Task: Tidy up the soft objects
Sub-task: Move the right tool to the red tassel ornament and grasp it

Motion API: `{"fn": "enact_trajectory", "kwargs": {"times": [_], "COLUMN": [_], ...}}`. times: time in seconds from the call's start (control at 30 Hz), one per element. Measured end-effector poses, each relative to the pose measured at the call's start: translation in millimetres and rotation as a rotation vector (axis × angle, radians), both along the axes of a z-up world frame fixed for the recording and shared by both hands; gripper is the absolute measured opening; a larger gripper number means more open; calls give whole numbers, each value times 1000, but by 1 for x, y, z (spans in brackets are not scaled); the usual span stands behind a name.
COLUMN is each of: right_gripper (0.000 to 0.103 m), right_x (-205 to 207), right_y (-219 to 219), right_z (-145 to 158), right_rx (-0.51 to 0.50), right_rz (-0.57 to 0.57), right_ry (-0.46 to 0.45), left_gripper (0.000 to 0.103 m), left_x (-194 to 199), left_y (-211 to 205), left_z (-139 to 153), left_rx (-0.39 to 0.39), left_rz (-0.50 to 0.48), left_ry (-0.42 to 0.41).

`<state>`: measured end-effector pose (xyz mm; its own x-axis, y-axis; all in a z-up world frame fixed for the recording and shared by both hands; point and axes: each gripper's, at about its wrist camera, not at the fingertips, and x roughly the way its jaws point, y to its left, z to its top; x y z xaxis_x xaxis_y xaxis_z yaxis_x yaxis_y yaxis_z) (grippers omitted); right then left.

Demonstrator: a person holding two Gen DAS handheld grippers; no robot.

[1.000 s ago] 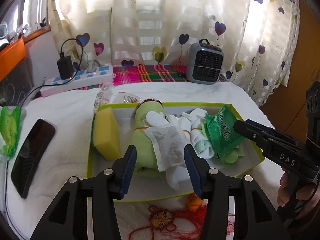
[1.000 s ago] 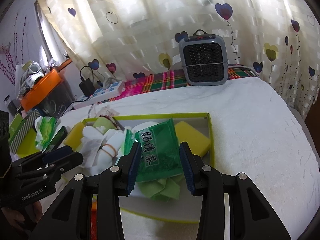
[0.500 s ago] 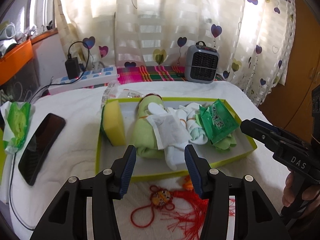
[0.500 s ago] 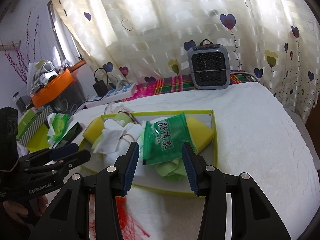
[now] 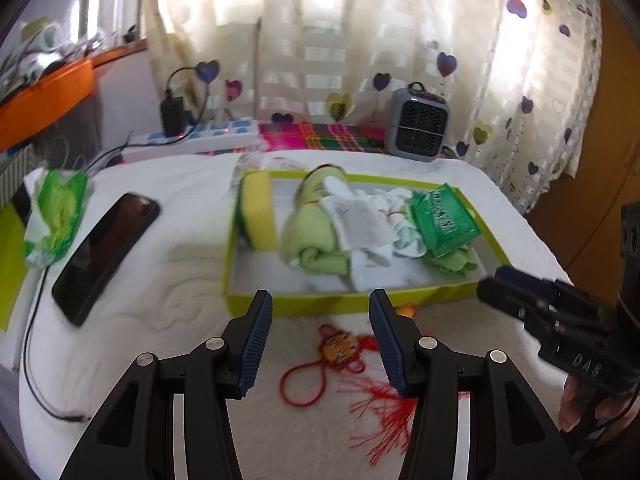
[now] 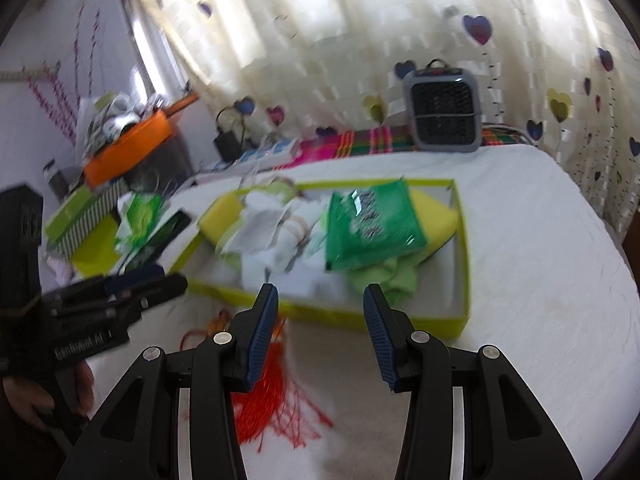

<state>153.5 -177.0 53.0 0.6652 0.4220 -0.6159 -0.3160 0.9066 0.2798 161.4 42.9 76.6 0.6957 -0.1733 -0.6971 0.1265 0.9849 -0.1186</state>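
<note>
Hovering with jaws apart and empty: left gripper (image 5: 320,316), right gripper (image 6: 320,308) just widened; tray (image 5: 320,305) lying beyond both jaws.

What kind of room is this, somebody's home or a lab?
Most likely a lived-in room at home, perhaps a bedroom. Heart-print curtains hang behind a surface spread with a white quilted cover, a small grey heater stands at the back, and a phone lies beside a power strip.

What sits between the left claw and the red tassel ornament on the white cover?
Nothing visible. The left claw is open and empty, and the red tassel ornament lies bare on the white cover in front of the green-rimmed box, showing between the fingers.
</note>
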Motion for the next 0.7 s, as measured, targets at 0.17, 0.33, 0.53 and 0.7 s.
{"fn": "enact_trajectory", "kwargs": {"times": [0.17,0.33,0.53,0.7], "right_gripper": [46,46,46,46], "right_x": [-3,-4,-2,-3], "right_y": [16,39,54,62], "right_z": [-13,-24,-37,-43], "right_rx": [-14,-48,-101,-150], "right_rz": [83,186,220,235], "right_ry": [55,82,114,123], "left_gripper": [49,49,49,49], "left_x": [-10,-12,-12,-11], "left_y": [16,26,32,35], "left_z": [-3,-10,-16,-19], "left_rx": [-21,-32,-44,-52], "left_rz": [37,55,58,55], "left_ry": [2,20,34,40]}}
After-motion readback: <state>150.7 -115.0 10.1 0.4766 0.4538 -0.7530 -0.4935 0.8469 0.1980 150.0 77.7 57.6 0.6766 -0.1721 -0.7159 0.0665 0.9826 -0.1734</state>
